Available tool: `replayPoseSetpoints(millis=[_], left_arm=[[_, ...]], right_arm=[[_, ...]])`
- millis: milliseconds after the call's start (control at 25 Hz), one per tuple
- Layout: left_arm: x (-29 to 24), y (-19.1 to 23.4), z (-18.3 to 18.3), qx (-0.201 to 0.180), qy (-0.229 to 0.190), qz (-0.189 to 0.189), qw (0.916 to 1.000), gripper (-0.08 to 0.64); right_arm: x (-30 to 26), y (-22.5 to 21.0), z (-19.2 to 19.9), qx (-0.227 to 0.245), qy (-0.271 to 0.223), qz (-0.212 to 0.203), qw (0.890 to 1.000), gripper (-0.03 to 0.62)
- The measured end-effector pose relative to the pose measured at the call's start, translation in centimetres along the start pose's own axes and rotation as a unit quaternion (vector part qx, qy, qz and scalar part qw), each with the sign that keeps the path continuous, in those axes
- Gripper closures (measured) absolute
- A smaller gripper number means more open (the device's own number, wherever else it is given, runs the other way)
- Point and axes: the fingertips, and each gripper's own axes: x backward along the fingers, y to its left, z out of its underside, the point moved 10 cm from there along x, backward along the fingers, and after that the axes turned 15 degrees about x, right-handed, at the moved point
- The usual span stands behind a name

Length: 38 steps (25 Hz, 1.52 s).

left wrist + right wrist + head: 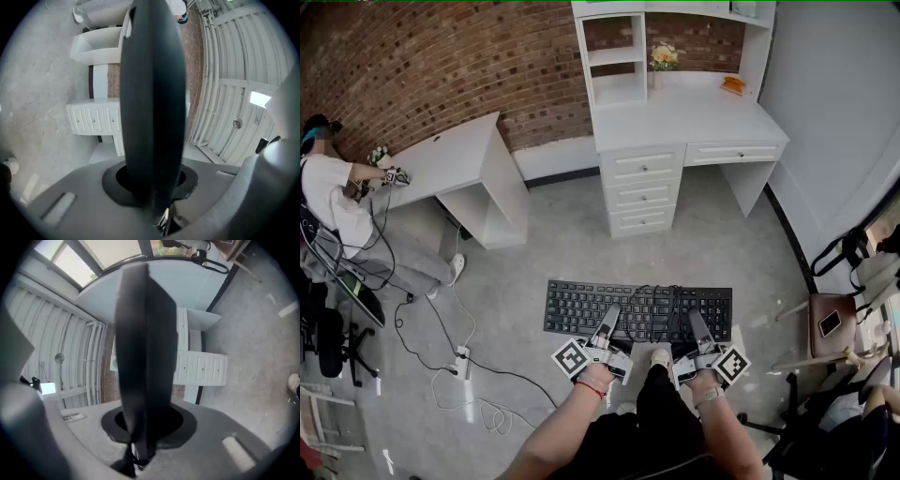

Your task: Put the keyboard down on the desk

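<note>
Black keyboard [637, 312] is hanging level in the air at lower centre of the head view, over the grey floor [553, 253], well short of the white desk [675, 117] at upper centre, so it is not yet down. Its cable [662, 314] is lying bunched on top of the keys, middle-right. Left gripper [608, 317] is pinching the near long edge left of centre and right gripper [699, 325] is pinching the same edge right of centre. In both gripper views the board is showing edge-on as a dark slab running up out of the closed jaws. Judging handling: light, stiff plastic board, smooth and a bit slippery at a thin edge, keys easy to press or pop, and the loose cable could slide off and snag. The grip is best kept on the bare frame edge at two spread points, not on keycaps. No brand or label is readable, the key legends are too small, and the marker cubes [570, 357] are showing only square black-and-white patterns. A second desk [450, 155] is sitting at upper left.
</note>
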Motion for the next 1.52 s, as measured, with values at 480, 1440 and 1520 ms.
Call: replayPoseSetpoints(millis=[480,1440,1520], left_arm=[[-11.0,3.5,-2.3,-0.005,-0.02,-0.011,0.9997,0.485],[-24.9,5.9,-6.1,-0.009,-0.057,-0.015,0.9982,0.485],[-26.0,6.4,-7.0,-0.009,-0.06,-0.018,0.998,0.485]], right_arm=[[-9.2,-5.3,-6.7,-0.003,0.02,0.002,1.0,0.526],[-23.1,-10.9,-14.7,-0.025,0.063,-0.009,0.998,0.526],[-24.5,-11.6,-15.0,-0.024,0.065,-0.007,0.998,0.526]])
